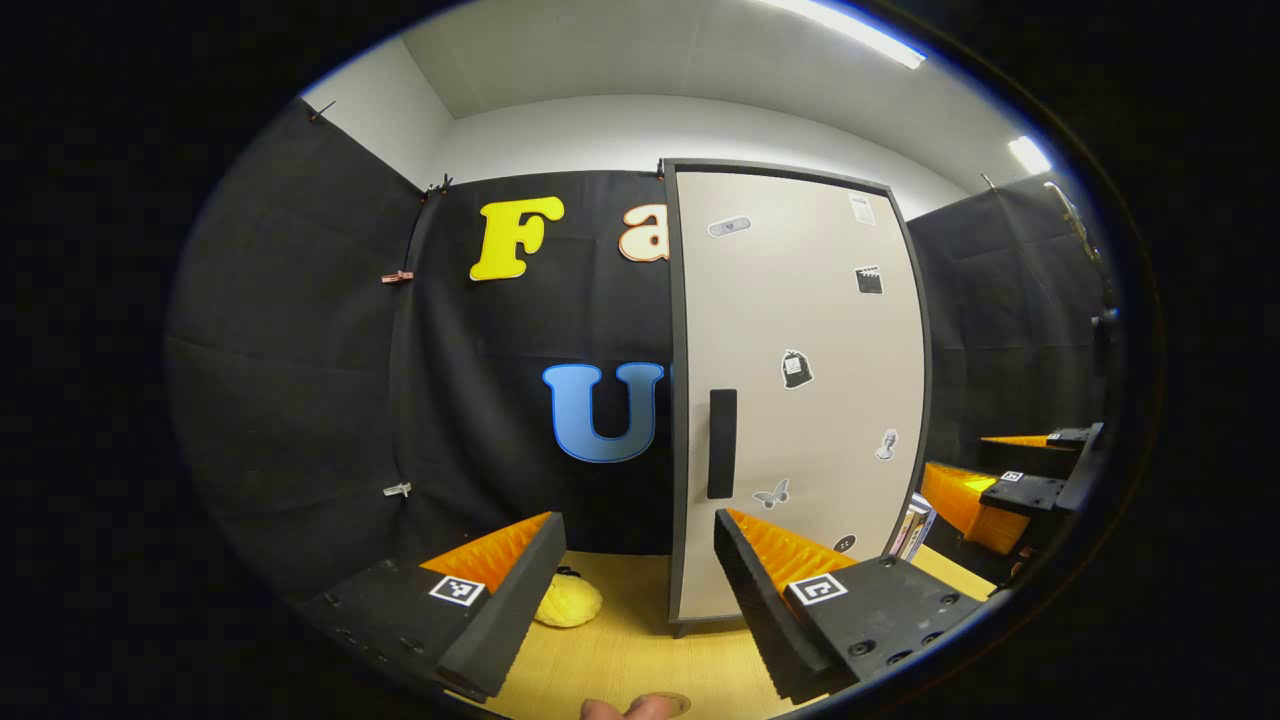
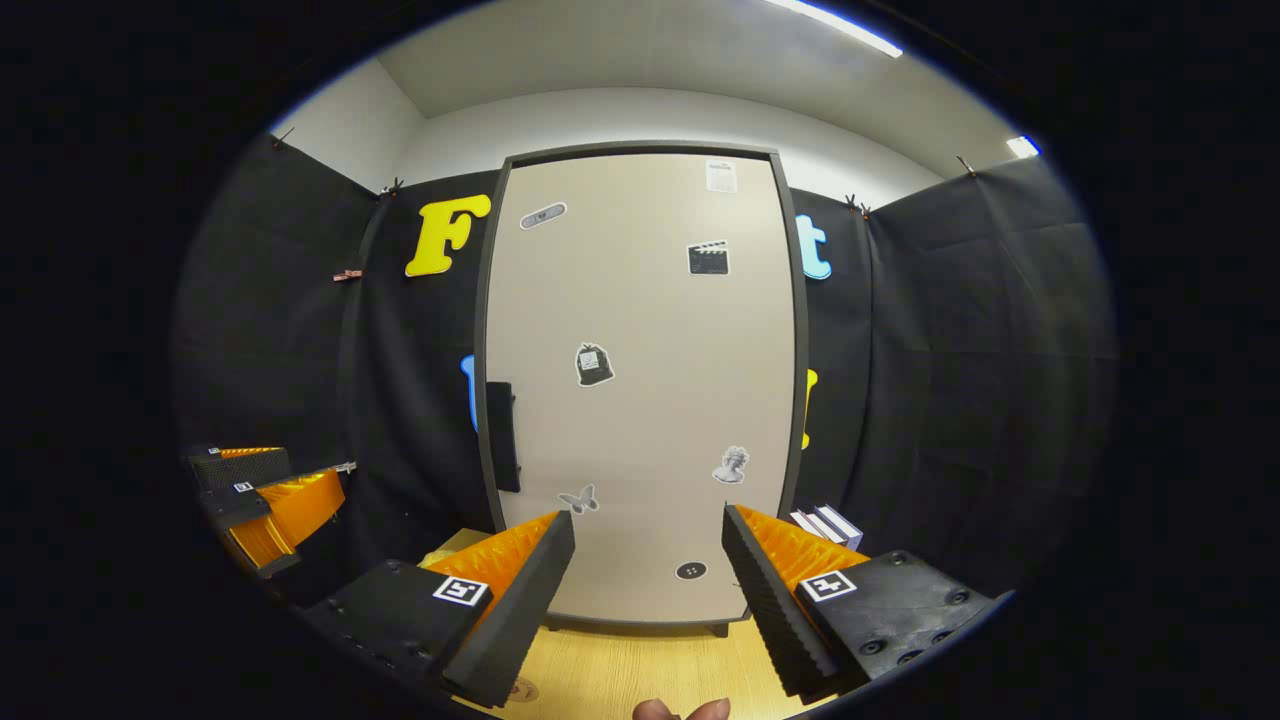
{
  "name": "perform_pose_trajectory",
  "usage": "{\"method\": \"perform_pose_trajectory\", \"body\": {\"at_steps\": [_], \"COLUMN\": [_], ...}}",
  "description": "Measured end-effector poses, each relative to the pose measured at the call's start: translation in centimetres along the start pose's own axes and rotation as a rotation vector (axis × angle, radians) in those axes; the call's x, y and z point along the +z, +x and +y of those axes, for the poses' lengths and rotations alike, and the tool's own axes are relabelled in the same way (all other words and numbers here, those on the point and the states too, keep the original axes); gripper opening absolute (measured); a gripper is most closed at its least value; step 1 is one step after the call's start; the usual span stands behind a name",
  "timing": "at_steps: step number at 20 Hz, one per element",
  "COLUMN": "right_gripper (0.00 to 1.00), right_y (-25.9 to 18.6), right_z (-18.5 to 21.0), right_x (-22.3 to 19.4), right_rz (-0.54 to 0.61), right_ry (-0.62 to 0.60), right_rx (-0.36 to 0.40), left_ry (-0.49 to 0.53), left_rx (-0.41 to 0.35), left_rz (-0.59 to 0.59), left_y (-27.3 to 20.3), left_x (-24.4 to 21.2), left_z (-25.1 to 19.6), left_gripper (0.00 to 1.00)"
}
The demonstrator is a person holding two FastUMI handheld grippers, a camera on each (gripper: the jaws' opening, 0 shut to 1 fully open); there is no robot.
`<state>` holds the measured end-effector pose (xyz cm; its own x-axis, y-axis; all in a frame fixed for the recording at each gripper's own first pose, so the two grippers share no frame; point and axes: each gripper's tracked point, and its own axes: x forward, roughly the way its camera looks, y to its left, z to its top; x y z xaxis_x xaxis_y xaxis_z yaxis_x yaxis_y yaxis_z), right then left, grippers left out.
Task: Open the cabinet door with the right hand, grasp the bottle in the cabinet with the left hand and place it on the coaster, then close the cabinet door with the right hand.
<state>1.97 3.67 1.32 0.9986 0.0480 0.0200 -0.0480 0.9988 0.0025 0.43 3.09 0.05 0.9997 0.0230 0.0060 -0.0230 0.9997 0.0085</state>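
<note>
Cabinet door (image 2: pixel 640 385) stands closed and upright on the wooden table (image 1: pixel 620 650), its pale face dotted with small stickers and its dark handle (image 1: pixel 722 443) set on the left edge. No bottle can be seen, and I cannot tell where it is. In the left gripper view, a yellow soft object (image 1: pixel 568 601) lies on the table at the left, just beside the left finger. The left gripper (image 1: pixel 635 600) is held wide apart with nothing between its fingers, aimed at the cabinet's left edge. At the bottom a round brownish coaster (image 1: pixel 668 704) peeks out beside a fingertip. Farther right, some books (image 1: pixel 912 528) lean by the cabinet, and the right gripper (image 1: pixel 1010 480) shows at the far right edge. In the right gripper view, the right gripper (image 2: pixel 645 590) faces the door squarely, spread wide and gripping nothing, short of the door.
</note>
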Motion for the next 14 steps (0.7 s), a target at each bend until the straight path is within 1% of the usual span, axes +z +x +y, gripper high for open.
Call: {"method": "perform_pose_trajectory", "body": {"at_steps": [3, 7, 14], "right_gripper": [0.97, 0.97, 0.97], "right_y": [1.6, 4.4, 10.5], "right_z": [2.3, 6.1, 12.5], "right_x": [0.6, 1.0, 1.2], "right_rz": [-0.008, -0.013, -0.039], "right_ry": [0.040, 0.053, 0.053], "right_rx": [0.034, 0.081, 0.118], "left_ry": [0.005, 0.018, 0.015], "left_rx": [0.009, 0.026, 0.047], "left_rz": [0.002, 0.002, 0.010], "left_y": [0.3, 0.6, 1.6], "left_x": [0.0, -0.3, -1.4], "left_z": [1.1, 2.9, 5.7], "left_gripper": [0.94, 0.94, 0.95]}}
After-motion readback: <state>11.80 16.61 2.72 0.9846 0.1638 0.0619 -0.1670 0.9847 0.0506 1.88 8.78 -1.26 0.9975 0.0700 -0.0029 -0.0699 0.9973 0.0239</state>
